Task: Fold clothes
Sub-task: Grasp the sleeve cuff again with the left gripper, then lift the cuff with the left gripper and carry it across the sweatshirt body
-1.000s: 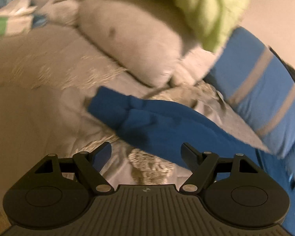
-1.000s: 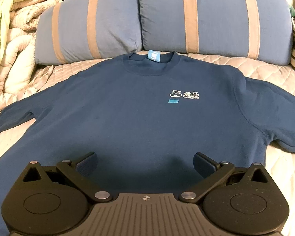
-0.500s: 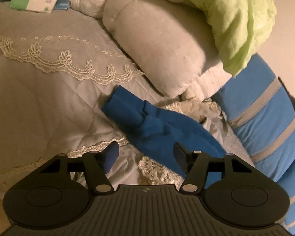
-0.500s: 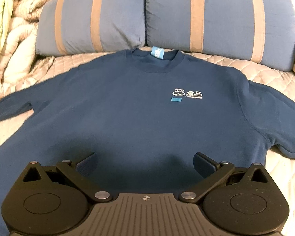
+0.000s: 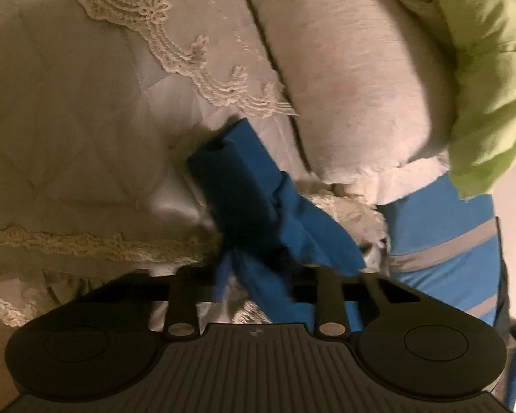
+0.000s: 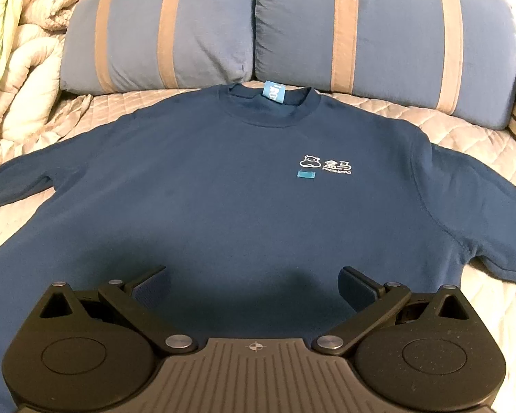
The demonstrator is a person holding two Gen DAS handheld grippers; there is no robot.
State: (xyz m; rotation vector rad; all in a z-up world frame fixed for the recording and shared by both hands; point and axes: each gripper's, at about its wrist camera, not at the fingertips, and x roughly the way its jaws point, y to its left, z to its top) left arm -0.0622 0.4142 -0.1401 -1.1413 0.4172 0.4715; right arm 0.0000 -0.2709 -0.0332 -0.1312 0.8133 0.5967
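Quilted bedding [image 6: 388, 110] carries my navy sweatshirt [image 6: 223, 189], spread flat face up, collar toward two striped pillows [image 6: 292, 27]. My right gripper [image 6: 254, 275] hovers over its lower middle, fingers spread wide and gripping nothing. Its sleeve [image 5: 254, 203] lies out across the lace-edged quilt [image 5: 86, 110], and my left gripper [image 5: 254, 275] is clenched on that sleeve. Beside it sits a cream pillow [image 5: 354, 79] under a green blanket [image 5: 485, 69].
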